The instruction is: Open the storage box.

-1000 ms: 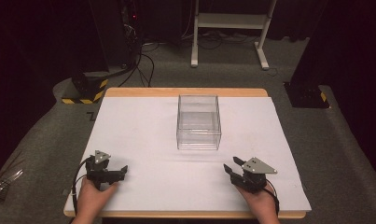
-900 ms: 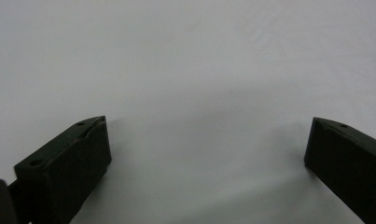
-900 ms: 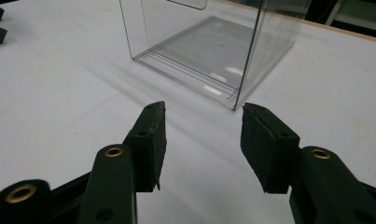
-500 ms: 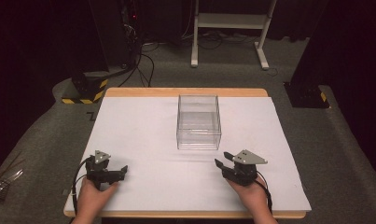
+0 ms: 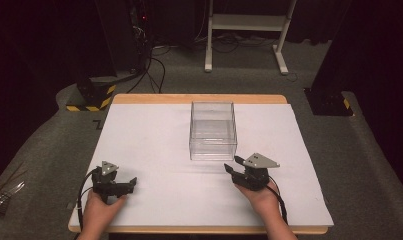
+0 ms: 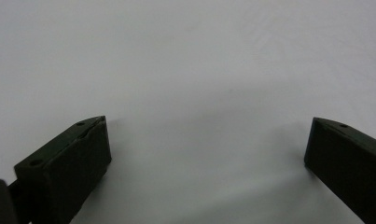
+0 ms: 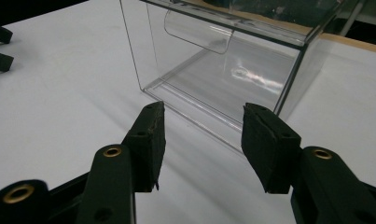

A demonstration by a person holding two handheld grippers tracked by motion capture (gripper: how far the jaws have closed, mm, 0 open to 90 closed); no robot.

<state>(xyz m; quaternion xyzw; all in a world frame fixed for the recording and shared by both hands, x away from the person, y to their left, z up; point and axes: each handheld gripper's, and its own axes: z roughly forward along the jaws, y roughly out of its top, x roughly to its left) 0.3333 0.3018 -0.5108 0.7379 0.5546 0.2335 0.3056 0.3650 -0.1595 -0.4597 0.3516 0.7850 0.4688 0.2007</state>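
Your right gripper [image 7: 202, 140] is hovering with jaws apart, just short of the clear box [image 5: 213, 131]; it is sitting straight ahead. Your left gripper [image 6: 209, 154] is gaping wide over bare white table [image 5: 154, 135]. Pushing forward risks sliding the light box.

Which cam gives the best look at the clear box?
Right gripper view: the clear box sits close ahead of the open right gripper, walls, floor and front handle visible. High view shows it whole but small. Left gripper view shows white table cover.
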